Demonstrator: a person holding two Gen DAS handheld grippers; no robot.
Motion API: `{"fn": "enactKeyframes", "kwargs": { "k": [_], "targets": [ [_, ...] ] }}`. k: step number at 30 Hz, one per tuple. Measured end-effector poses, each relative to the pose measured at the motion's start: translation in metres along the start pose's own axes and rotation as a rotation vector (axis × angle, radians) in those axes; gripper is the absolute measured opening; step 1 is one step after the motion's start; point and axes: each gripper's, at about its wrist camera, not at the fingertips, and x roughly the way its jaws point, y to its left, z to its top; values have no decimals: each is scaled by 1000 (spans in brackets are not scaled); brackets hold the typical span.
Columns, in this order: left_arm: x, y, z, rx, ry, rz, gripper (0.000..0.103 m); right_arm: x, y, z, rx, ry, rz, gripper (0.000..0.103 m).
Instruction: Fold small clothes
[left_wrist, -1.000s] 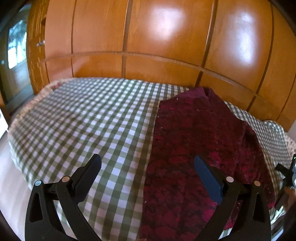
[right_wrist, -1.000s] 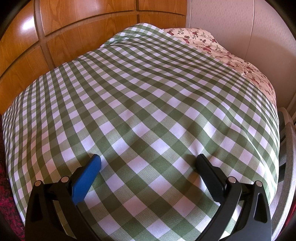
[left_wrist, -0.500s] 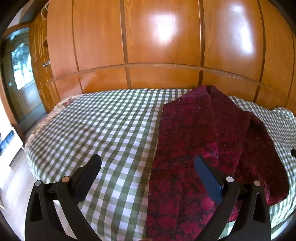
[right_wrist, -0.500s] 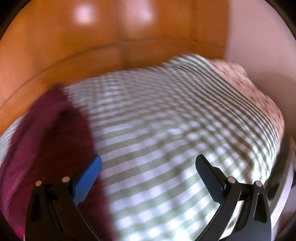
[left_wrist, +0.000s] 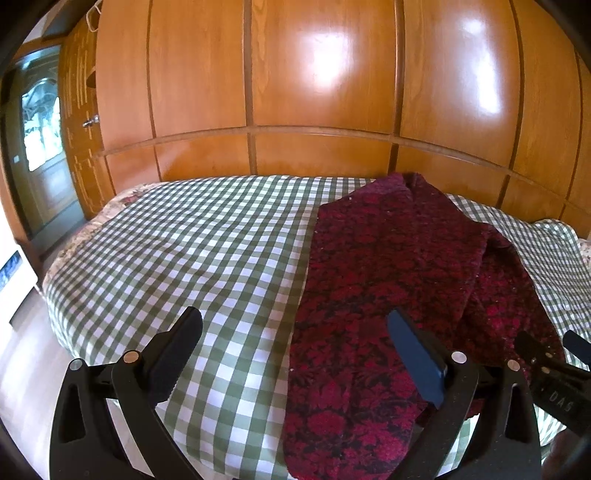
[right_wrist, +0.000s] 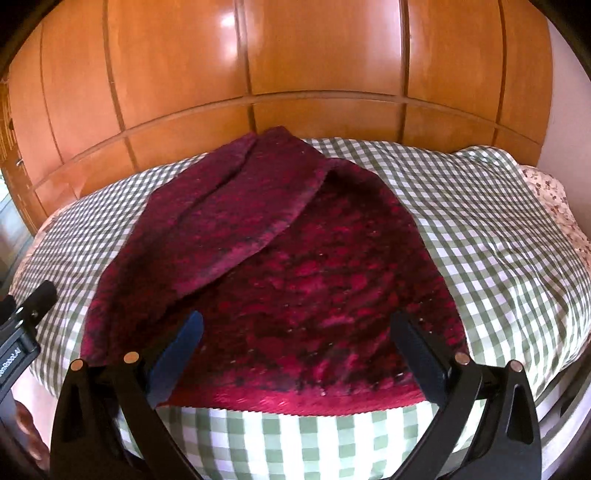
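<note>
Left wrist view: you're holding the left gripper (left_wrist: 295, 354) w/ fingers wide apart, gripping nothing. The dark red garment (left_wrist: 388, 280) is lying on the checked bedspread (left_wrist: 192, 243), right of centre, running from the near edge to the far side by the wood panel wall (left_wrist: 317, 92). Its left edge is passing between the fingers; the right finger is sitting over the cloth, the left over bare checks. Risk: closing here, you're prob. pinching bedspread along w/ the garment.

Right wrist view: right gripper (right_wrist: 295, 354) fingers are also spread, empty. The garment's near hem is lying just under and between them, one flap already lapping over the left part. Risk: grabbing only one layer, so the fold's going crooked. Left gripper tip is showing at far left.
</note>
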Motion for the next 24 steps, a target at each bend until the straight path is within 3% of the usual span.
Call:
{"fn": "enactKeyframes", "kwargs": {
  "k": [8, 14, 24],
  "targets": [
    [2, -1, -1, -3, 17, -10, 99, -4, -1, -1, -7, -10, -40, 101],
    [5, 2, -3, -14, 43, -80, 99, -10, -4, 1, -2, -31, -80, 101],
    [1, -15, -9, 41, 44, -93, 99, -8, -3, -4, -25, -29, -81, 101]
  ]
}}
